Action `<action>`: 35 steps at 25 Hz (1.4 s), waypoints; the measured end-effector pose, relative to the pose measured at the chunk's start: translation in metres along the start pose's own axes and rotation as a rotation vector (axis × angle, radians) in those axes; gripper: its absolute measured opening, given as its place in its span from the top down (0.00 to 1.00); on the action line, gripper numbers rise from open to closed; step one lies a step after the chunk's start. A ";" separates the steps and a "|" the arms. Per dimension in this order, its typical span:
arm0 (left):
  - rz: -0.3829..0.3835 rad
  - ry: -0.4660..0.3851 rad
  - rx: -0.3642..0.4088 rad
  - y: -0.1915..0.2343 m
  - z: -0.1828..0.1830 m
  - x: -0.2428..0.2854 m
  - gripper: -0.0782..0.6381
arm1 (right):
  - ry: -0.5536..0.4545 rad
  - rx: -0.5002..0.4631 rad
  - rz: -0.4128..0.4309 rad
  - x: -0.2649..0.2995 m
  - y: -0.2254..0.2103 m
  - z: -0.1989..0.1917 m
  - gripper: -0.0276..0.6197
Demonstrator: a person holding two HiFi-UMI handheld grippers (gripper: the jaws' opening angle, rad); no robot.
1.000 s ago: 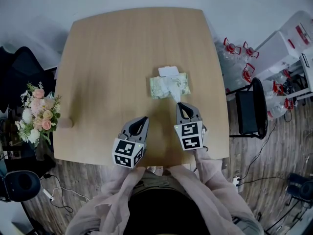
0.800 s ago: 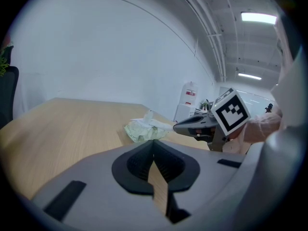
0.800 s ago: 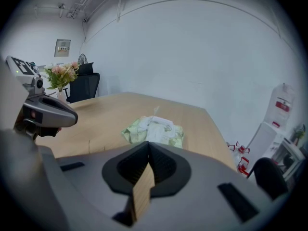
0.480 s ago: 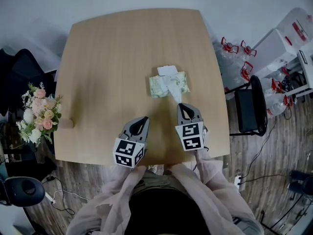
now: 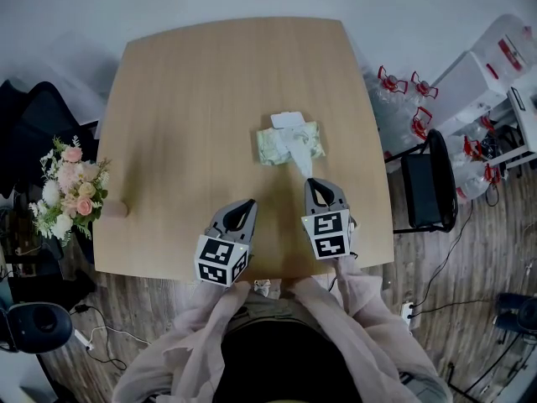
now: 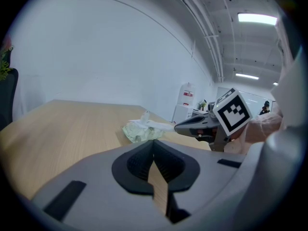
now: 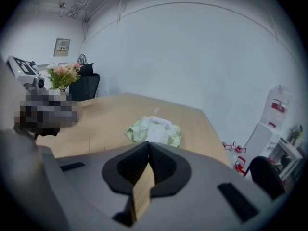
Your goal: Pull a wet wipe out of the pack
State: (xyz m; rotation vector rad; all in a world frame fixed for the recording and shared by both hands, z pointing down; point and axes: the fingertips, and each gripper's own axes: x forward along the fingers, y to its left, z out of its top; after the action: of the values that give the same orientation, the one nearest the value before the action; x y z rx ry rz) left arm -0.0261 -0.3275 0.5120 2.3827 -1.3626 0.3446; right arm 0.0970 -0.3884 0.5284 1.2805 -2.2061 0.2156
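A pale wooden table with rounded corners (image 5: 185,99) fills most of the head view, and the person stands at its near edge with a gripper in each hand. A bunch of pink and cream artificial flowers (image 5: 71,193) stands at the table's left edge, well apart from everything else.

The left gripper (image 5: 248,203) hovers over the near part of the table with its jaws together and nothing between them. The right gripper (image 5: 311,180) is just beside it and slightly farther forward, pointing towards the pack.

The soft green-patterned wet wipe pack (image 5: 270,147) lies flat on the table just beyond the right gripper's tips, with its white flap lid (image 5: 288,120) folded open on the far side. A white wet wipe (image 5: 298,159) rises from the pack's opening and stretches in a narrowing strip to the right gripper's tips. That gripper's jaws are pressed together, and from the left gripper view they appear to pinch the end of the sheet, though the exact pinch point is too small to make out in the right gripper view.
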 end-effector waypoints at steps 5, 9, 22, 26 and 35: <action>-0.007 -0.003 0.008 -0.004 0.000 -0.005 0.88 | -0.002 -0.005 -0.007 -0.007 0.002 0.000 0.95; -0.010 -0.004 0.011 -0.006 -0.001 -0.009 0.88 | -0.004 -0.007 -0.013 -0.011 0.003 0.000 0.94; -0.022 -0.017 0.019 -0.006 -0.003 -0.025 0.88 | -0.006 0.000 -0.036 -0.026 0.014 -0.004 0.94; -0.027 -0.022 0.016 -0.007 -0.003 -0.030 0.88 | -0.014 0.009 -0.047 -0.031 0.017 -0.002 0.94; -0.032 -0.028 0.038 -0.006 -0.007 -0.048 0.88 | -0.022 0.030 -0.074 -0.046 0.024 -0.008 0.94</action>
State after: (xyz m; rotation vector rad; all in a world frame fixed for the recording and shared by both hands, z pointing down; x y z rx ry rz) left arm -0.0449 -0.2844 0.4981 2.4461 -1.3401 0.3318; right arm 0.0974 -0.3380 0.5133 1.3841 -2.1772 0.2081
